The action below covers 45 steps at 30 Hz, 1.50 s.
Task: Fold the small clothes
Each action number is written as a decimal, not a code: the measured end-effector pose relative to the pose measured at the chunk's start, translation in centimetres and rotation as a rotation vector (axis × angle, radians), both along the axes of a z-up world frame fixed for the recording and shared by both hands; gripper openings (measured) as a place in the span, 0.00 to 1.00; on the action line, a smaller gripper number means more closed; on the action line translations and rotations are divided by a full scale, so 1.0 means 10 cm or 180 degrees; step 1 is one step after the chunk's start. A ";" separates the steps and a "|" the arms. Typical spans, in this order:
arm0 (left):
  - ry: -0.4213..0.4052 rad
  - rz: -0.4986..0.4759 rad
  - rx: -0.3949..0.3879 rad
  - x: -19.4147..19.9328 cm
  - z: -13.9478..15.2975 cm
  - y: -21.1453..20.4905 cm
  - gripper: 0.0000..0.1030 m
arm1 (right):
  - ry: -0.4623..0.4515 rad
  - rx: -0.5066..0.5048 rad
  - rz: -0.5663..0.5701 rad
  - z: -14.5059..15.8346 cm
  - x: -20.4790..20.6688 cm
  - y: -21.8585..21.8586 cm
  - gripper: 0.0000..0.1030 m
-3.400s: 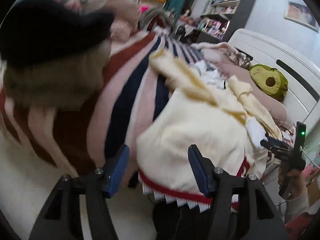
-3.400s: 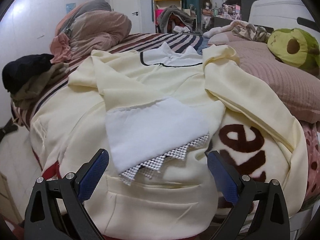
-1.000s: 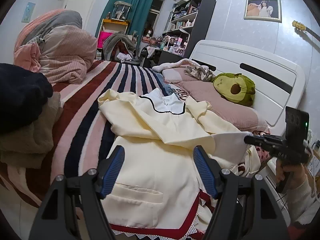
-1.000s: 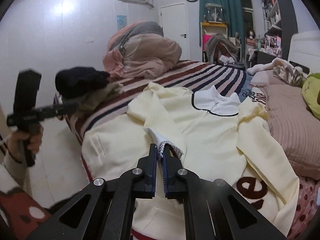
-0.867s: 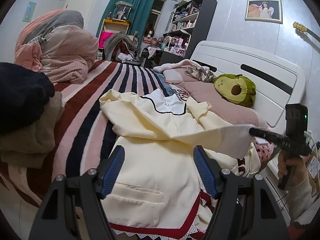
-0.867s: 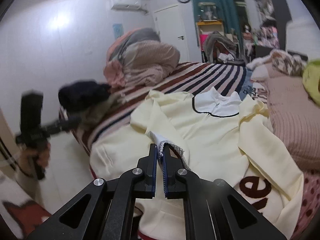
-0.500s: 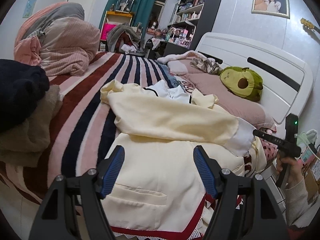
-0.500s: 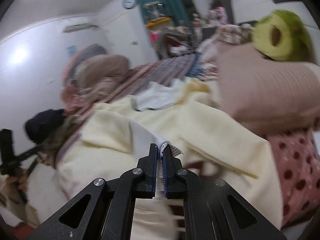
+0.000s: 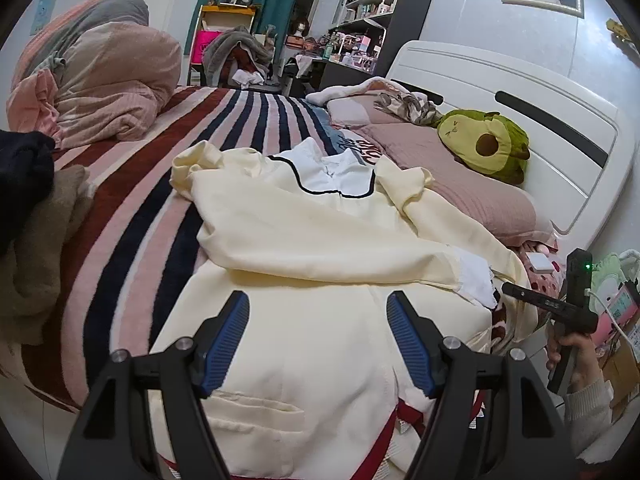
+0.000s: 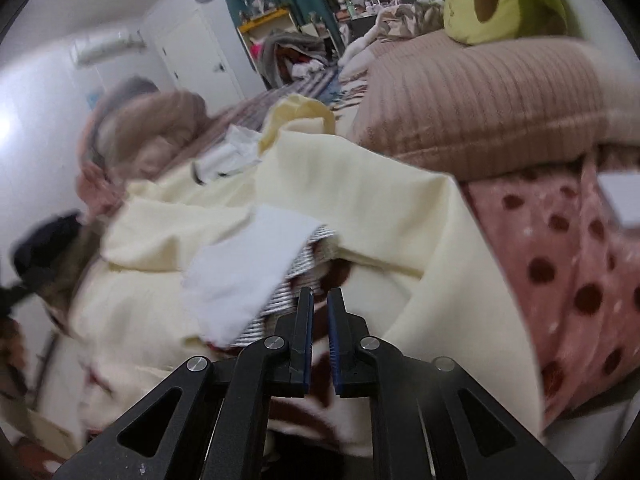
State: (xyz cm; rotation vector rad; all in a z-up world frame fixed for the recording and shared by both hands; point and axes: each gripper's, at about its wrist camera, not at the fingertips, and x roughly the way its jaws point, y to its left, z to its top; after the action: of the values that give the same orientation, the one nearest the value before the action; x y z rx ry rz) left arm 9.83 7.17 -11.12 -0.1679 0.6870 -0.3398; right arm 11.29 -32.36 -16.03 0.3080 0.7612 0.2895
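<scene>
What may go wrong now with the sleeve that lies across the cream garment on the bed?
The white cuff lies loose just ahead of the right gripper, whose jaws have just been opening with nothing between them; near the bed's edge, it may slide off. The sleeve lies slanted across the cream garment, so the fold may come out crooked. The left gripper hangs open over the garment and could drag the cloth if it sinks.

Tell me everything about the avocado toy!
The avocado plush is a soft, fuzzy green cushion with a paler yellow-green front, a round brown pit and a tiny stitched face. It lies tilted on the pink ribbed pillow, near the white headboard. Nothing else touches it, and neither gripper is near it.
</scene>
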 end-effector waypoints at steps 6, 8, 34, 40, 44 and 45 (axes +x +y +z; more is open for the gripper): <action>-0.0018 -0.0029 0.0002 -0.03 0.02 -0.01 0.66 | 0.0083 0.0522 0.0292 -0.10 -0.03 0.23 0.67; -0.0037 -0.0022 0.0000 -0.05 0.03 0.02 0.66 | 0.0176 0.0366 0.0201 -0.17 0.08 0.34 0.68; -0.0188 -0.0007 -0.0199 -0.27 0.11 0.25 0.66 | 0.0076 0.0752 -0.0084 0.19 -0.97 0.27 0.02; -0.0168 -0.0087 -0.0227 -0.26 0.10 0.17 0.66 | -0.0178 0.0584 -0.0342 0.52 -1.28 0.02 0.02; -0.0166 -0.0139 -0.0219 -0.25 0.10 0.13 0.66 | -0.0220 0.0502 -0.0393 0.61 -1.42 -0.04 0.02; -0.0163 -0.0145 -0.0213 -0.25 0.10 0.12 0.66 | -0.0232 0.0493 -0.0403 0.63 -1.45 -0.05 0.02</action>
State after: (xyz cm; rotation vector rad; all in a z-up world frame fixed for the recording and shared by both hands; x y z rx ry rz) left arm 7.36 8.37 -10.12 -0.2067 0.6299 -0.4098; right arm -3.21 -32.90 -9.74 0.4875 0.6458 0.2392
